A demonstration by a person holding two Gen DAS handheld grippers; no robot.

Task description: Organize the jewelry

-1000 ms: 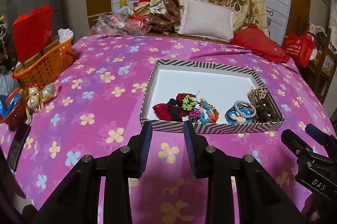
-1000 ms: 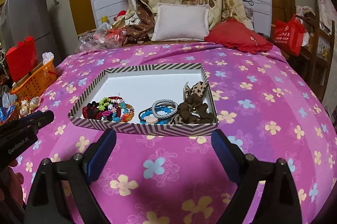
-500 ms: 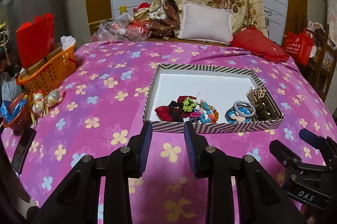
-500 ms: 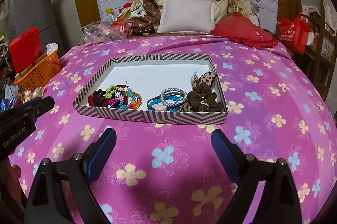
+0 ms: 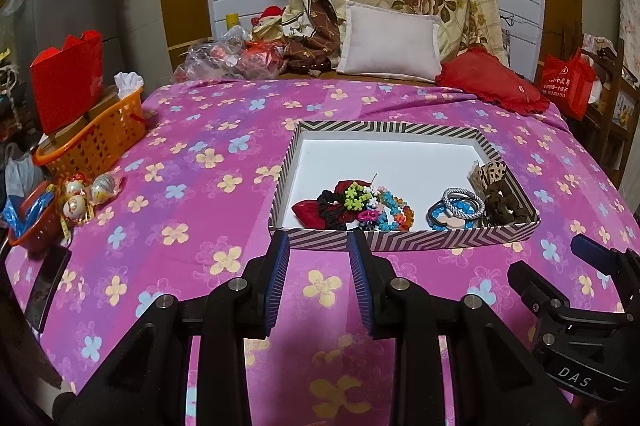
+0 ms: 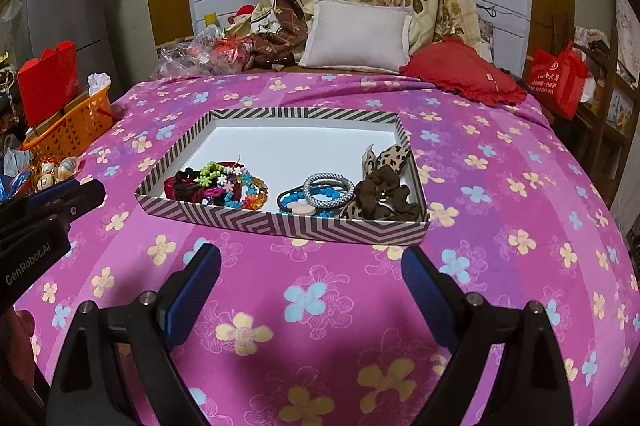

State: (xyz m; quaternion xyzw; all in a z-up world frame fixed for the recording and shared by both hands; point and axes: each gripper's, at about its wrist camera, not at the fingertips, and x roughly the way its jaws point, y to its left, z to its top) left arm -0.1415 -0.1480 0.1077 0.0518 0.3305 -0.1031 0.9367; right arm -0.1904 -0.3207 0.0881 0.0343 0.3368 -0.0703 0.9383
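**Both grippers are waiting before the box**

Left wrist view: the left gripper (image 5: 318,246) is hovering empty, narrowly parted, near the striped box (image 5: 404,240) holding jewelry (image 5: 362,209).

Right wrist view: the right gripper (image 6: 310,266) is standing wide apart, empty, over the bedspread (image 6: 500,246).

Bed cover (image 6: 500,226): magenta-pink with yellow and pale blue flowers. Box (image 6: 280,222): black-and-white chevron stripes outside, plain white inside. Inside it: dark red and black scrunchies (image 6: 188,185); a beaded bracelet (image 6: 244,191) in green, blue, orange and pink; a grey braided hair tie (image 6: 328,190) over blue bands (image 6: 296,201); a dark brown scrunchie (image 6: 384,197); a leopard-print bow (image 6: 394,155). Left claw (image 5: 318,280) and right claw (image 6: 310,292): black with blue pads. Basket (image 5: 96,141): orange. Pillow (image 5: 390,43): off-white. Cushion (image 5: 492,85): red.
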